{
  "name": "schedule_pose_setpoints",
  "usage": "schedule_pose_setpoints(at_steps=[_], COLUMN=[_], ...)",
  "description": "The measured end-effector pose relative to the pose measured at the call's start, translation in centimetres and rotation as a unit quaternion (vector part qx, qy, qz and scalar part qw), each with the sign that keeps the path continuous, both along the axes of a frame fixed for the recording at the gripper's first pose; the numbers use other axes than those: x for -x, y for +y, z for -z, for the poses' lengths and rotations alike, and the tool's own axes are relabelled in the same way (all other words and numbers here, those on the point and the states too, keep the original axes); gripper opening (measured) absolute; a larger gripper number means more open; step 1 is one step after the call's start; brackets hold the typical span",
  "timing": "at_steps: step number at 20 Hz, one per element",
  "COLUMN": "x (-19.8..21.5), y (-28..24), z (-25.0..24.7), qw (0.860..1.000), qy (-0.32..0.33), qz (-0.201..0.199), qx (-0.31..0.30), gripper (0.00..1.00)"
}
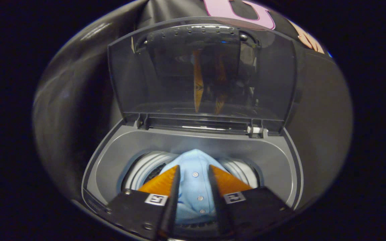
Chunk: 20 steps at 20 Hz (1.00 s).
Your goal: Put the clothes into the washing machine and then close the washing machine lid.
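Gripper view looked steeply down into the washing machine, the gripper poised over its mouth. Jaws flanked a light blue buttoned shirt bunched in the drum; actual pinch could not be told. Lid stood upright beyond. Shirt's lower part was hidden behind the jaws; the drum's depths were dark.

One washer, one shirt, one gripper

One top-loading washing machine with one lid raised upright; one light blue button-up shirt showing three buttons; one gripper, its two fingers apart either side of the shirt.
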<state>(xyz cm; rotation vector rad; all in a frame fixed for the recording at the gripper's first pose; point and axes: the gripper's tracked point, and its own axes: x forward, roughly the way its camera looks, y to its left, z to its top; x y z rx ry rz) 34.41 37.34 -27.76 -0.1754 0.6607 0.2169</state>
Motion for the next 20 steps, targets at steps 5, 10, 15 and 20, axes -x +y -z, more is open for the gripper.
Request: schedule_pose_setpoints(at_steps=[5,10,15,20], x=[0.1,0.1,-0.4,-1.1], y=[-0.9,-1.6,-2.3,-0.9], z=[-0.2,-1.3,-4.2,-8.7], qw=[1.0,1.0,0.999,0.997], qy=[-0.002,-0.007,-0.035,-0.07], qz=[0.002,0.012,0.027,0.026], qx=[0.018,0.013,0.02,-0.001], gripper=[0.91,0.98,0.97,0.98])
